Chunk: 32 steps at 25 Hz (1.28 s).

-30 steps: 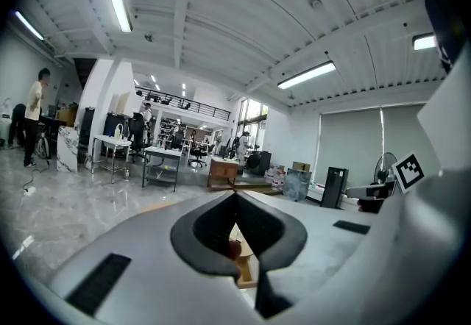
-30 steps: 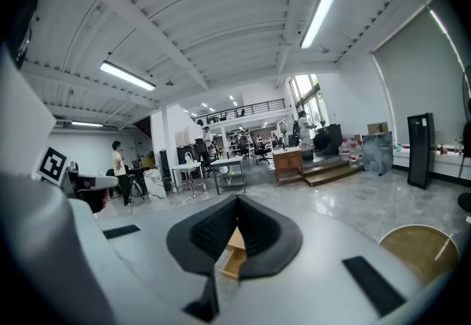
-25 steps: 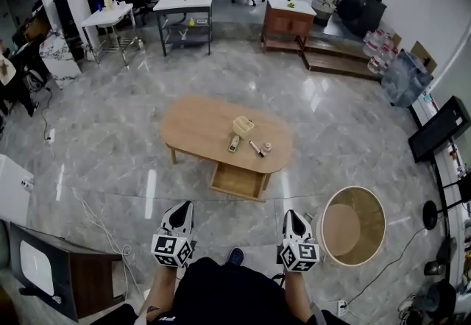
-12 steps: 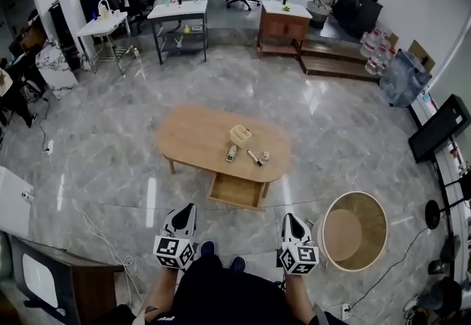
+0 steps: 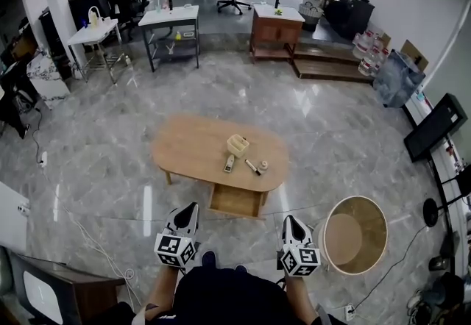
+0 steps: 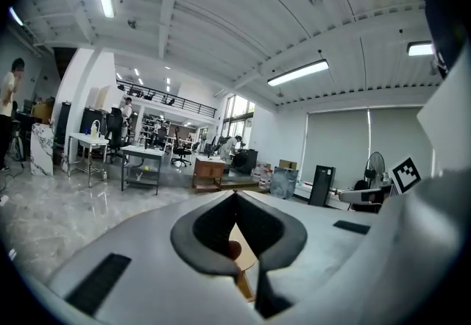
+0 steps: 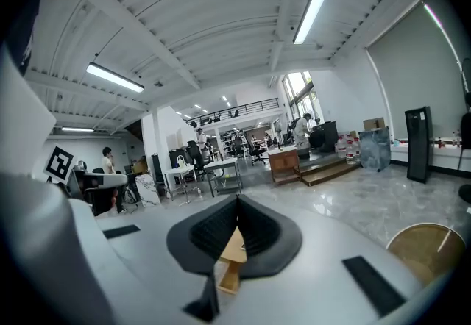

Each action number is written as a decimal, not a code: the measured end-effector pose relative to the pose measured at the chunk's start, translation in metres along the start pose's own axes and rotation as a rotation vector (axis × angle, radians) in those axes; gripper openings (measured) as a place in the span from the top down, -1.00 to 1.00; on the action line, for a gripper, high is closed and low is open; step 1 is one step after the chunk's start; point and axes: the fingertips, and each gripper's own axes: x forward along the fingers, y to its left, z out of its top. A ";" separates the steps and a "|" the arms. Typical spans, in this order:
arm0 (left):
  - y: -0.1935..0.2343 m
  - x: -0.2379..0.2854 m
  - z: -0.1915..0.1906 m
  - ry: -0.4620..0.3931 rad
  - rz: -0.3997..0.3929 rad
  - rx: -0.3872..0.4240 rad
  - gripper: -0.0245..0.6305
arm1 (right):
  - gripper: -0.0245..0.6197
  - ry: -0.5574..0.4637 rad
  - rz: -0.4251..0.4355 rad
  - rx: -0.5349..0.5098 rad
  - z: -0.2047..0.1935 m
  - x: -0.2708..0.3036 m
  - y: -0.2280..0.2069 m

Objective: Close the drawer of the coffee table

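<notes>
The oval wooden coffee table (image 5: 199, 145) stands on the marble floor in the middle of the head view. Its drawer (image 5: 237, 201) is pulled out from the near side, toward me. On the tabletop lie a small basket (image 5: 238, 145), a remote (image 5: 229, 163) and two small items. My left gripper (image 5: 190, 208) and right gripper (image 5: 288, 220) hover side by side near my body, short of the drawer and touching nothing. Both are shut and empty. The left gripper (image 6: 235, 195) and right gripper (image 7: 237, 199) each show their pads meeting at the tips.
A round wooden tub (image 5: 353, 234) stands on the floor right of my right gripper. A dark cabinet (image 5: 51, 287) is at the lower left, with a cable on the floor beside it. Desks (image 5: 169, 18), a wooden cabinet (image 5: 275, 26) and steps lie far behind the table.
The head view has drifted, so the table sits slightly lower and more to the left. Both grippers keep their place and stay shut. The drawer stands out as before.
</notes>
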 end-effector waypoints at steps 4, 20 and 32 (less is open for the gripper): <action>0.007 0.009 0.002 0.004 -0.014 0.001 0.85 | 0.84 0.012 -0.006 -0.007 0.003 0.011 0.004; 0.042 0.026 -0.035 0.068 0.020 -0.018 0.85 | 0.84 0.084 -0.019 0.002 -0.020 0.034 0.004; 0.046 0.043 -0.064 0.098 0.035 0.059 0.85 | 0.84 0.144 -0.014 0.014 -0.063 0.051 -0.010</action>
